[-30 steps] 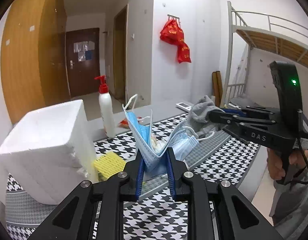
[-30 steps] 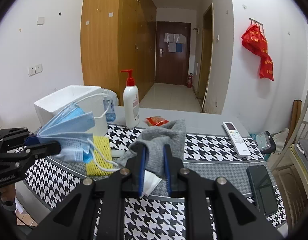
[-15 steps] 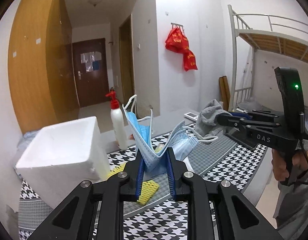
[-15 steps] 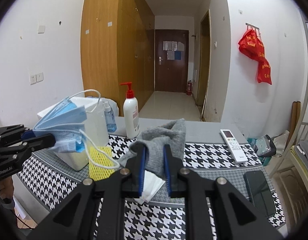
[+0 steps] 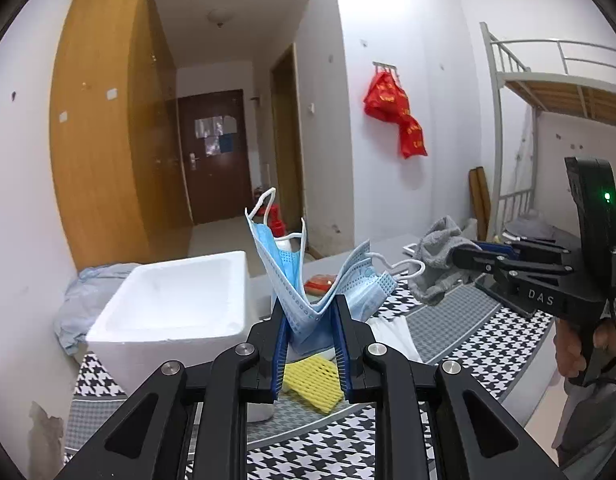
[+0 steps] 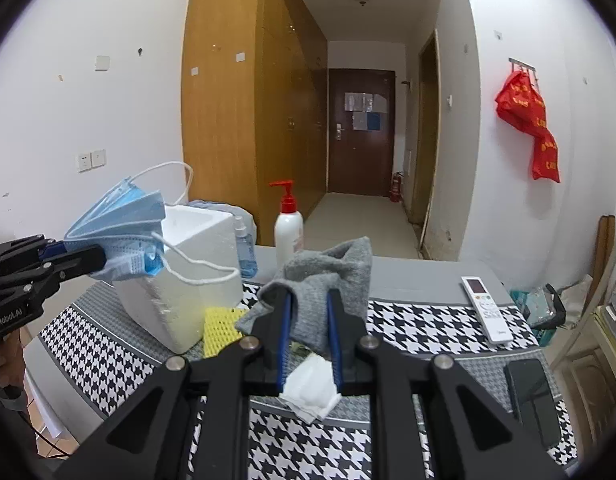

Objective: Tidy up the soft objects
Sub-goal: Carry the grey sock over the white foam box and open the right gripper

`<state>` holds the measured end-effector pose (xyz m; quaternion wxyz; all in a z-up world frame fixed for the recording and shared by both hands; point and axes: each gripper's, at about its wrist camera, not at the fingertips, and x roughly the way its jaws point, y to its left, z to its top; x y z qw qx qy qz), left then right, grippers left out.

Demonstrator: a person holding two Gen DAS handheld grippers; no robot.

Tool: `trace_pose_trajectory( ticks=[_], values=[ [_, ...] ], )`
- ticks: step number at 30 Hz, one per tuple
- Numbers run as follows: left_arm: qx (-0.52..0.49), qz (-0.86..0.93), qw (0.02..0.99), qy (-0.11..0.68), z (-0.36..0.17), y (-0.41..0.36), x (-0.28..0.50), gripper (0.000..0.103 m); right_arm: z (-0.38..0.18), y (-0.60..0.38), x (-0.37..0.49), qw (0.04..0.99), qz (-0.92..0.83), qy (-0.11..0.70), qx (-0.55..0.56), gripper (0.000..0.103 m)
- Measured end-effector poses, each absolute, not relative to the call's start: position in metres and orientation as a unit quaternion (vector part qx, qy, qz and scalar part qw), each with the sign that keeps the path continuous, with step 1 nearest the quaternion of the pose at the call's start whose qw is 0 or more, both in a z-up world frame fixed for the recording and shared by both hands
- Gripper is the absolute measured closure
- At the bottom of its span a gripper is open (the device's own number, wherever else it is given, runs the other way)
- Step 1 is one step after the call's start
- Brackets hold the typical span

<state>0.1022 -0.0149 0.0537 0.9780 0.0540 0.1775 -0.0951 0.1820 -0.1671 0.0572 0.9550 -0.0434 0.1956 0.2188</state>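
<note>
My left gripper (image 5: pixel 310 312) is shut on a bunch of blue face masks (image 5: pixel 303 280), held in the air just right of the open white foam box (image 5: pixel 175 300). From the right wrist view the same masks (image 6: pixel 123 228) hang beside the box's (image 6: pixel 187 264) near corner. My right gripper (image 6: pixel 308 308) is shut on a grey sock (image 6: pixel 328 276), lifted above the table; the left wrist view shows that sock (image 5: pixel 438 256) at the right. A yellow mesh sponge (image 5: pixel 312 380) and white tissue (image 6: pixel 310 388) lie on the houndstooth cloth (image 6: pixel 408 320).
A pump bottle (image 6: pixel 288 236) and a small blue bottle (image 6: pixel 245 252) stand behind the box. A white remote (image 6: pixel 486 308) and a dark phone (image 6: pixel 532 396) lie at the right. An orange packet (image 5: pixel 320 282) rests further back. A person's hand (image 5: pixel 572 348) grips the right handle.
The left gripper has risen with the masks and turned toward the foam box, whose open top now shows. The right gripper has hardly moved with the sock.
</note>
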Motion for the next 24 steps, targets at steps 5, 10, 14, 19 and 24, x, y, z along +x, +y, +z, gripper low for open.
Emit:
trace_pose_trajectory(
  ticks=[5,10,14,19,24],
  values=[
    [0.047,-0.076,0.981,0.171,0.058,-0.008,0.099,0.081,0.062,-0.156,0.180,0.952,0.238,0.188,-0.045,0.082],
    [0.042,-0.052,0.984,0.162,0.063,0.001,0.094,0.081,0.067,-0.141,0.179,0.947,0.259,0.182,-0.051,0.082],
    [0.035,-0.033,0.986,0.159,0.064,0.010,0.093,0.081,0.069,-0.129,0.180,0.943,0.275,0.179,-0.054,0.082],
    [0.027,-0.010,0.987,0.158,0.067,0.020,0.092,0.081,0.072,-0.115,0.182,0.938,0.293,0.177,-0.055,0.082],
    [0.024,0.002,0.987,0.156,0.071,0.029,0.092,0.081,0.076,-0.105,0.185,0.935,0.304,0.174,-0.058,0.082]
  ],
)
